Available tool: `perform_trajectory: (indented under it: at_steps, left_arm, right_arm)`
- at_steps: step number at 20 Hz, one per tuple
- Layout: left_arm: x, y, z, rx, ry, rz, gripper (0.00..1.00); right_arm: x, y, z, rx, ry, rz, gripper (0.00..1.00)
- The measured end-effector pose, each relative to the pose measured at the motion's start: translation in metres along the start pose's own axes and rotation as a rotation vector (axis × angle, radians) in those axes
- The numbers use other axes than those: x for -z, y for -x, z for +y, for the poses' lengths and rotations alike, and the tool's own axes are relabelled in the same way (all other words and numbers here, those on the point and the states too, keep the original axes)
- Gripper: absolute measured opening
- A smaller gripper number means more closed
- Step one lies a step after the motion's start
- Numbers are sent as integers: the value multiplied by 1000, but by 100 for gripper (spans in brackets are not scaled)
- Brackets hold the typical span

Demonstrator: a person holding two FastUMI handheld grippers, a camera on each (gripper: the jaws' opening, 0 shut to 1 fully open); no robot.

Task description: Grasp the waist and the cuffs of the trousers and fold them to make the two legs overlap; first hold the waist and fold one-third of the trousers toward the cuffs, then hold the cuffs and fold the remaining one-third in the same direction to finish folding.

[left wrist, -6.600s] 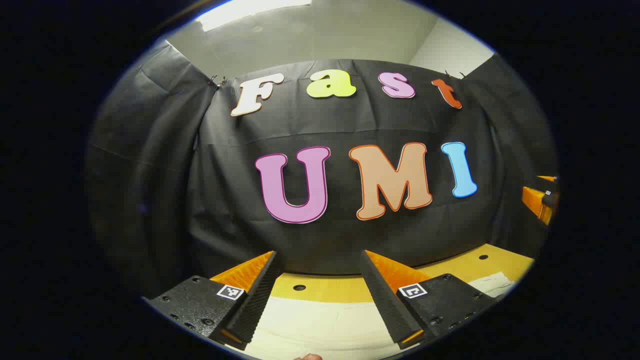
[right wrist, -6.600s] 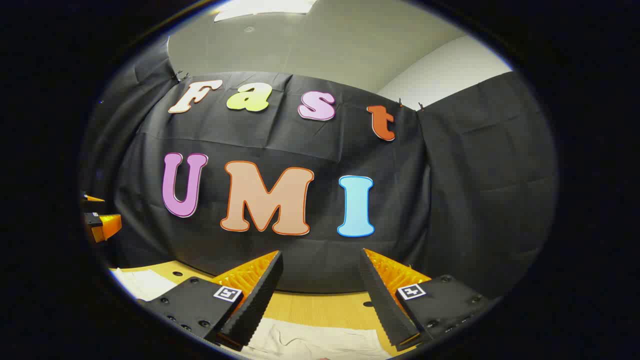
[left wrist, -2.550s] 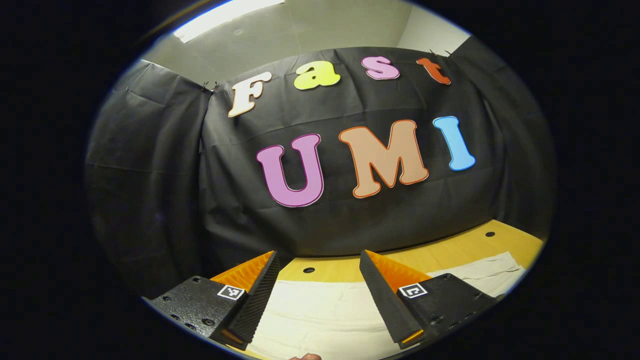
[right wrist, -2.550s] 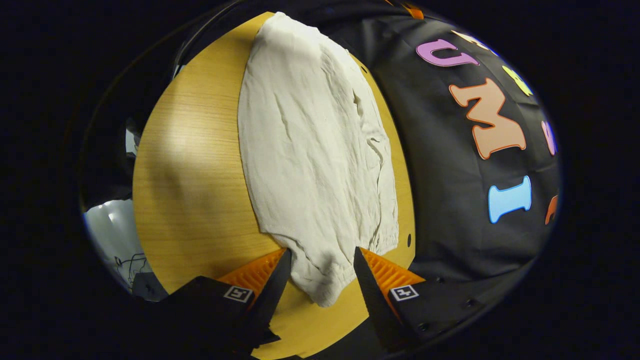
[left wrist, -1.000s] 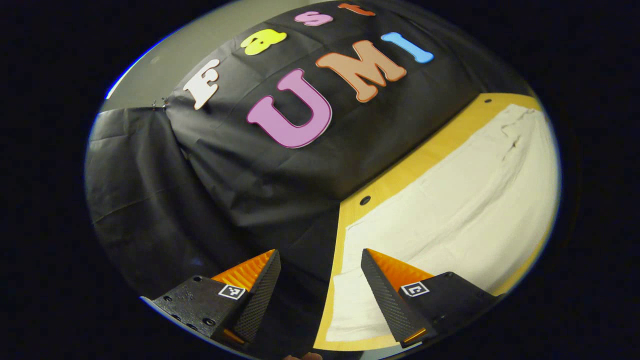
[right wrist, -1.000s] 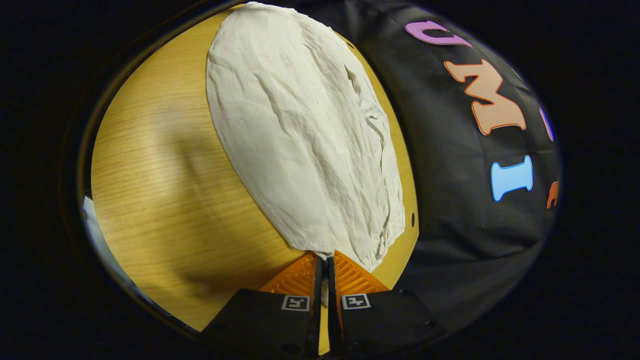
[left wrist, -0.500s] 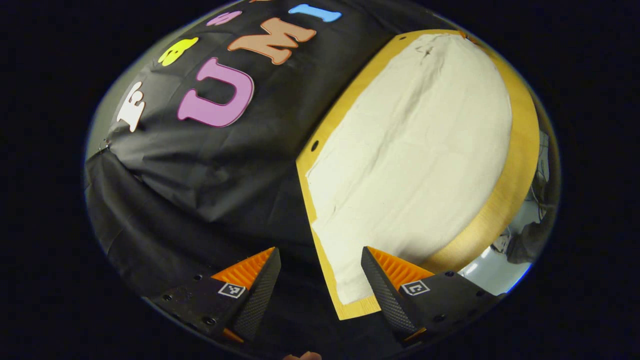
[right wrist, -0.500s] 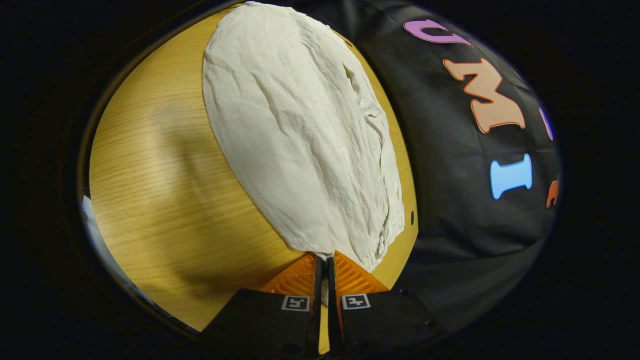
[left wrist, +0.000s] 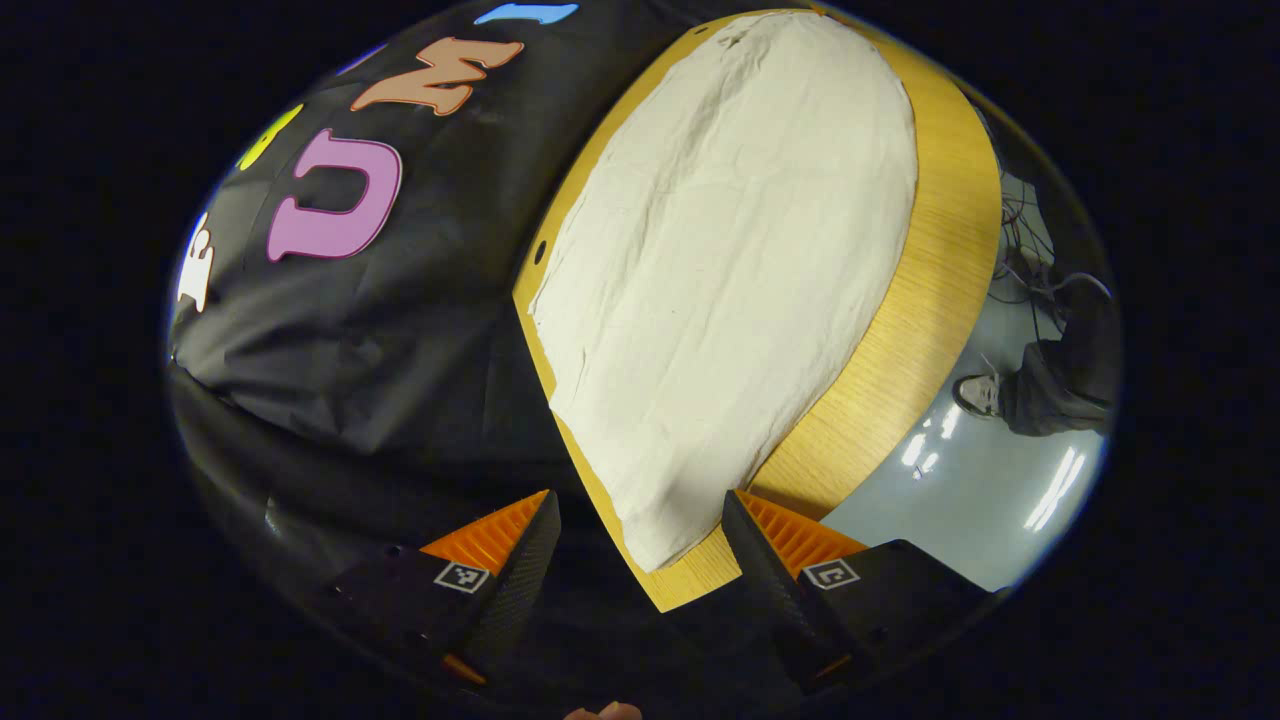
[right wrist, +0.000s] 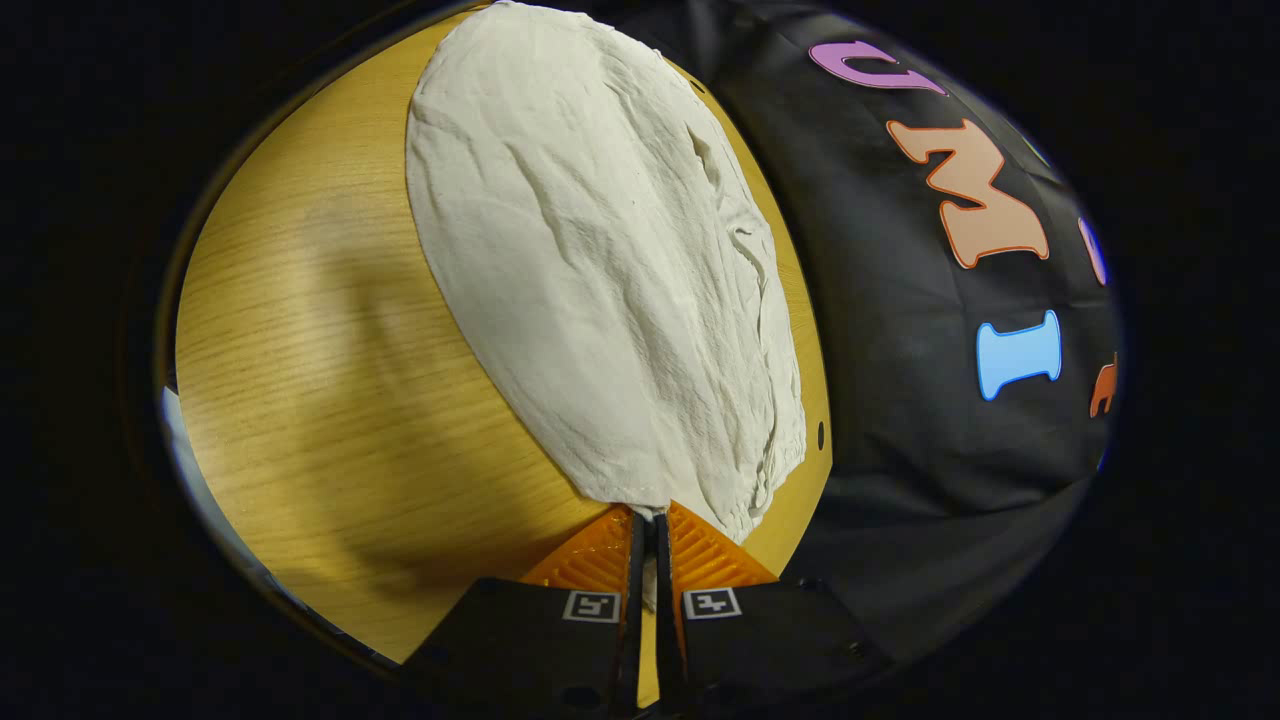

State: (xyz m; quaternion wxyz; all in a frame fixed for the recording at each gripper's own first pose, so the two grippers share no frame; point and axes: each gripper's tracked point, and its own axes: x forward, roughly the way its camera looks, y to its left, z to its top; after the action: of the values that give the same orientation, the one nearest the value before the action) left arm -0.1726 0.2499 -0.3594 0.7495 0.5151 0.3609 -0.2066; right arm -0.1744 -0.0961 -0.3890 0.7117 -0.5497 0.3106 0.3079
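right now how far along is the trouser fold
Barely started. The right gripper is shut on one end of the white trousers, which lie flat on the wooden table. The left gripper is open at the other end. All the folds remain.

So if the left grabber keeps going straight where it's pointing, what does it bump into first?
Probably the near end of the trousers, which lies between the open left gripper fingers, on the wooden table. Depth is hard to judge.
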Motion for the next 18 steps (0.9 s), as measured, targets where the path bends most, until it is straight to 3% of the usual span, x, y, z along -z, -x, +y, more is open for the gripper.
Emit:
perform_trajectory:
  at_steps: [3,10,14,15,18]
  left_arm:
    - [1,-3,-10,55,-70,0,97]
    - [-10,-25,2,35,-132,-3,96]
    - [-20,-43,2,23,-223,-17,79]
    - [-19,-45,-2,36,-207,-12,65]
    - [-16,-45,-9,76,-165,15,44]
  right_arm:
    - [1,0,1,4,8,-3,9]
    - [0,0,0,11,3,-3,9]
    - [0,0,0,14,-2,5,9]
    - [0,0,0,14,-6,9,9]
    - [-1,0,0,19,-10,16,9]
